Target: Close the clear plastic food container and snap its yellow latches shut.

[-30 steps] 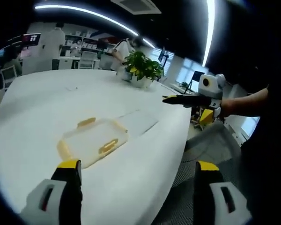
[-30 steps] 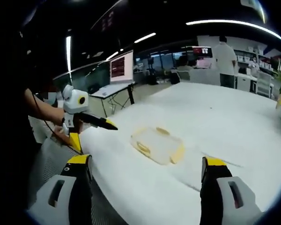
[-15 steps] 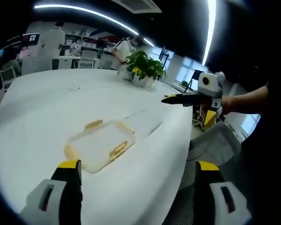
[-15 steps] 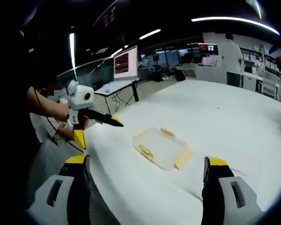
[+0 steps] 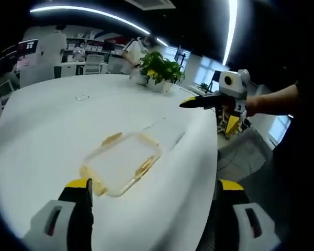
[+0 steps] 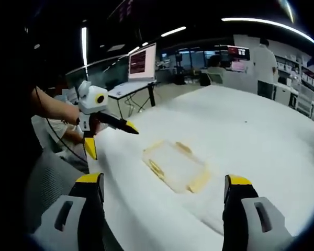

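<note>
both tools, left tool [image 5: 152, 196] and right tool [image 6: 165, 191], spread wide, have drawn nearer the container [image 5: 122, 162] on the table [image 5: 52, 120].

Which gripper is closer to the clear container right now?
Left, slightly. The left gripper hovers open just short of the clear container; the right gripper is open too, a bit further back.
</note>
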